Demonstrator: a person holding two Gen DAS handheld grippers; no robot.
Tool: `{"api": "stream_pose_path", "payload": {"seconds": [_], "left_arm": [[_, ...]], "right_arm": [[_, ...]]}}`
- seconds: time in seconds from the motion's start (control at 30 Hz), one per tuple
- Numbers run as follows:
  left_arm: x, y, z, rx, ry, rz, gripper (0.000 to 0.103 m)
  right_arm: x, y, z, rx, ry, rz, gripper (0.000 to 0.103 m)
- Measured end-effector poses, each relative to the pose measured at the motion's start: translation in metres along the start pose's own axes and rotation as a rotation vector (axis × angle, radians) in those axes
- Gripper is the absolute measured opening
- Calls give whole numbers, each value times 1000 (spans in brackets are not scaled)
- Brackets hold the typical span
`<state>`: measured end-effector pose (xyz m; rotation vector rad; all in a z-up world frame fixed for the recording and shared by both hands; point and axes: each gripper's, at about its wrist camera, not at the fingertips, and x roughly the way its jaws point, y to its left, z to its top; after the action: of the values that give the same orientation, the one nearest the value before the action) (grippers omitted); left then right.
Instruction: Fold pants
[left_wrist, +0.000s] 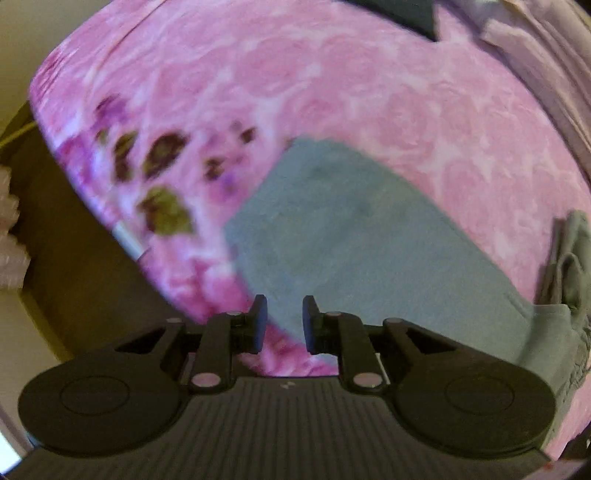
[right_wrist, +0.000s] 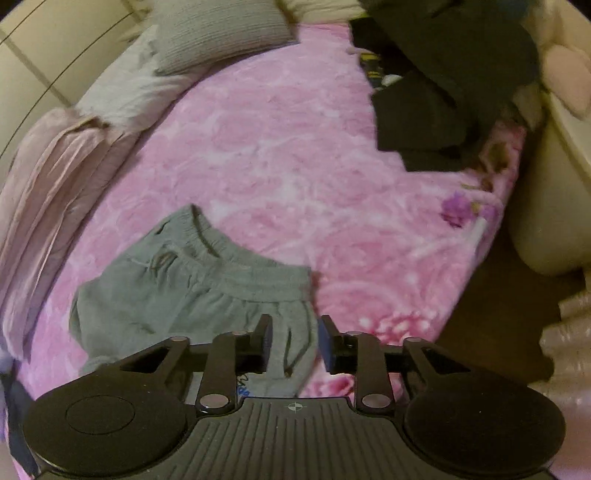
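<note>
Presently, on a bed covered by a pink floral blanket (right_wrist: 280, 155):

- Grey pants (right_wrist: 192, 291): lying flat on the blanket near its close edge. The elastic waistband faces away from the right wrist camera and the fabric is doubled over so that two waistband layers show, one offset behind the other. A drawcord and a dark pocket slit are visible. In the left wrist view the pant leg (left_wrist: 332, 229) runs as a smooth flat grey panel across the blanket, with the bunched waist end at the far right of the frame.
- Left gripper (left_wrist: 284, 325): pointing down over the leg panel near the blanket's edge; jaws slightly apart, nothing between them, fabric visible through the gap.
- Right gripper (right_wrist: 295, 343): held above the hip side of the pants; jaws parted wider than the left pair, empty, with pants cloth and pink blanket showing between them.
- Dark clothing pile (right_wrist: 443, 92): black garments heaped at the far corner of the bed, well apart from the pants.
- Grey ribbed pillow (right_wrist: 218, 33): at the head of the bed, beside a pale crumpled sheet (right_wrist: 122, 96).
- Pale pink folded bedding (right_wrist: 55, 166): along the bed's side.

Both views are motion-blurred.
</note>
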<state>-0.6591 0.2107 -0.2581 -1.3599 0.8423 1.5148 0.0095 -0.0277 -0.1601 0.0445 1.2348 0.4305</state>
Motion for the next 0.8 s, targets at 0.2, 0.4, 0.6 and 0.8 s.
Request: {"api": "stream_pose_path", "payload": {"seconds": [0.2,0.4,0.6,0.8], "left_arm": [[-1,-95,28,140,-83,-129,19],[50,-218,22,260,-49,-237,24],[114,-316,22,284,-44,-307,24],[171,-377,42,244,-16,-376,24]], "right_arm": [[12,21,-8,-128,-2,77,40],[67,35,14,-174,89,91,42],[111,45,45,-311,128,71,42],[173,55,80,-340,171,41,42]]}}
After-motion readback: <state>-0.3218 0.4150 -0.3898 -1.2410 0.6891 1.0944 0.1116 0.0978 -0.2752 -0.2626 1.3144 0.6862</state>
